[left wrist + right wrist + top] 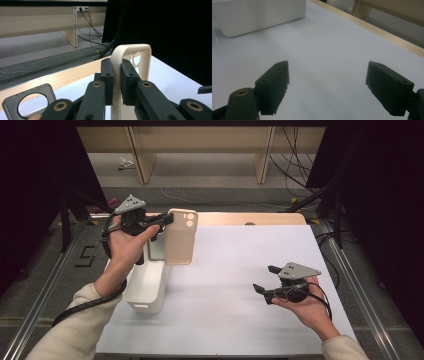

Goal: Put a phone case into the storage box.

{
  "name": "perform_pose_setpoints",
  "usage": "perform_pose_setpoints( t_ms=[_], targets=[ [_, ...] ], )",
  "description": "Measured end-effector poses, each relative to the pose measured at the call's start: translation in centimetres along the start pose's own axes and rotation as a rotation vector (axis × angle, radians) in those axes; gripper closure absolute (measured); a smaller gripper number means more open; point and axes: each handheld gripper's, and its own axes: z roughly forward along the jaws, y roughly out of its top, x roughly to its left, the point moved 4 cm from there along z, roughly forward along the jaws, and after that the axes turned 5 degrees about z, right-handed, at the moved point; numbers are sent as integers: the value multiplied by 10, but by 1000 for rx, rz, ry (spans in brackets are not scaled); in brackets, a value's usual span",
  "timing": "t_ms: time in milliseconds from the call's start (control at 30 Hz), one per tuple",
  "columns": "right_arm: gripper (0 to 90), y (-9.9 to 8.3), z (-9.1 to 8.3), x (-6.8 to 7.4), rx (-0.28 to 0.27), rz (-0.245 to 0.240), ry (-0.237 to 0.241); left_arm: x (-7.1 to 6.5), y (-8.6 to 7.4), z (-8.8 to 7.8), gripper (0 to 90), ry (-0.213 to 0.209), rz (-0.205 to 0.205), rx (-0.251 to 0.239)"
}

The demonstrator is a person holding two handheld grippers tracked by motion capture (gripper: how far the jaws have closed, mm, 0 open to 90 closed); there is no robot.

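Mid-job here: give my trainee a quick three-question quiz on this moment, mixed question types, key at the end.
1. True or false: the left gripper is shut on the edge of the beige phone case.
2. Which thing stands on the table below the left hand? A) white bin B) red cup C) metal tray
3. Fill in: the right gripper has its jaws ____ with nothing between them.

Key: 1 true; 2 A; 3 open.
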Motion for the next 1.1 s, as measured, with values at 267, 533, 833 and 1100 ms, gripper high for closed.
perform_pose_setpoints(
  t_ms=[267,533,833,1100],
  targets=[
    [169,0,-1,-2,-7,11,-4,12,1,-4,819,21,1,0],
    [160,-1,-1,-3,-8,13,-17,22,4,-7,819,29,11,-8],
    [160,-1,-2,-3,-10,15,-18,33,7,-8,819,37,21,-16],
    [160,-1,-2,-4,-14,18,-26,44,8,-8,819,39,32,-24]
  ],
)
